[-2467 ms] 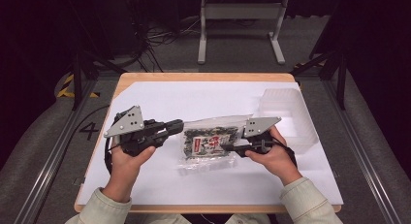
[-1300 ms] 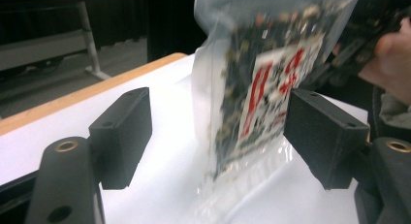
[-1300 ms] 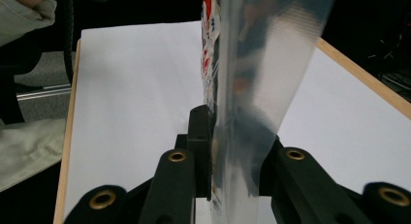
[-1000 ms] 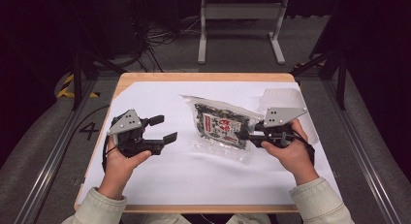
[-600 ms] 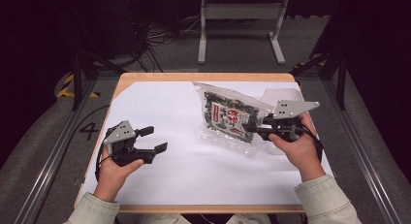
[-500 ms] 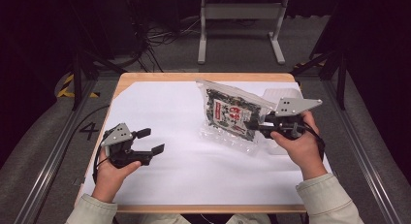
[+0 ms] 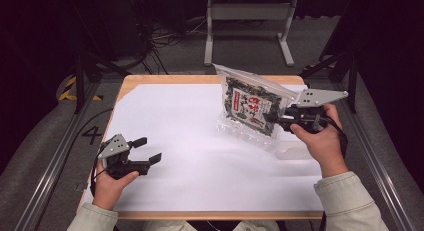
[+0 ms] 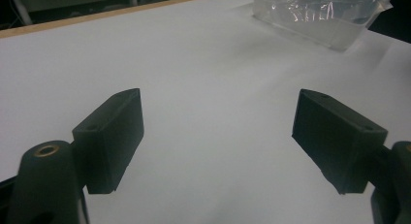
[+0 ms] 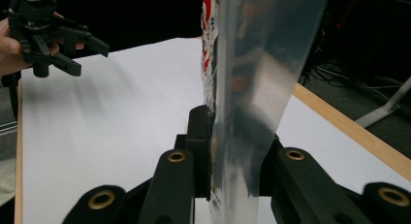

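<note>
Bag (image 7: 248,108) lifted by right gripper (image 7: 276,119), contents blurred

Pale cream sleeves (image 7: 345,196) are worn. Each black hand-held gripper (image 7: 142,149) is topped by a grey three-cornered plate (image 7: 114,145); brass-ringed pivots (image 9: 176,156) are seen.

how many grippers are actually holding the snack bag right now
1. The right gripper, at the table's right, is shut on the snack bag and holds it upright. The left gripper, near the front left, is open and holds nothing.
</note>
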The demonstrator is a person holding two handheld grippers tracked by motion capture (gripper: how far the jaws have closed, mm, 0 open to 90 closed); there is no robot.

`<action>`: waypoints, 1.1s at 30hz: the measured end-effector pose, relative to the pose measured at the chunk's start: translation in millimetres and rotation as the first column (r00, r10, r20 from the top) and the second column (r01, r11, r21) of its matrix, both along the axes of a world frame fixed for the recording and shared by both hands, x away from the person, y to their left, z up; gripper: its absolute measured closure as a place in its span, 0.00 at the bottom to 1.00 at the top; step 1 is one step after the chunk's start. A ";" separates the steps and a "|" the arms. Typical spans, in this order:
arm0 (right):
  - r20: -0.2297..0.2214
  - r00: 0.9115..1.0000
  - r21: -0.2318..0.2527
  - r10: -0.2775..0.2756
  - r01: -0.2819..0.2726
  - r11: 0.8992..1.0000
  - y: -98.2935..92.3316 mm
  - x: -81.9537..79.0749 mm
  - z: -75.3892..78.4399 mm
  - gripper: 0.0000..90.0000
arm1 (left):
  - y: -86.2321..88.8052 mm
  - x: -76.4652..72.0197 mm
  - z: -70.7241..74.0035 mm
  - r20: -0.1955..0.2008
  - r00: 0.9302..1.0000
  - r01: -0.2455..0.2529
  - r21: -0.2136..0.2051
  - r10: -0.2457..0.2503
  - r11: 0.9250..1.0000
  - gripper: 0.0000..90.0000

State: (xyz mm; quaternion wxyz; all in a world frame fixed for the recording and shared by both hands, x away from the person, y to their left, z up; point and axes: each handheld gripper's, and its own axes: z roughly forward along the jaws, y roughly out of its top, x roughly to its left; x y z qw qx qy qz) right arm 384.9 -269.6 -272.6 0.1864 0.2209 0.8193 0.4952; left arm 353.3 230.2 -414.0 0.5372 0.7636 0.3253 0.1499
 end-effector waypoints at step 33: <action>0.018 0.976 -0.007 -0.218 0.218 0.976 -54.0 20.1 18.3 0.84 | 11.2 7.2 -13.4 -0.019 1.000 -0.009 -0.079 0.008 0.997 0.20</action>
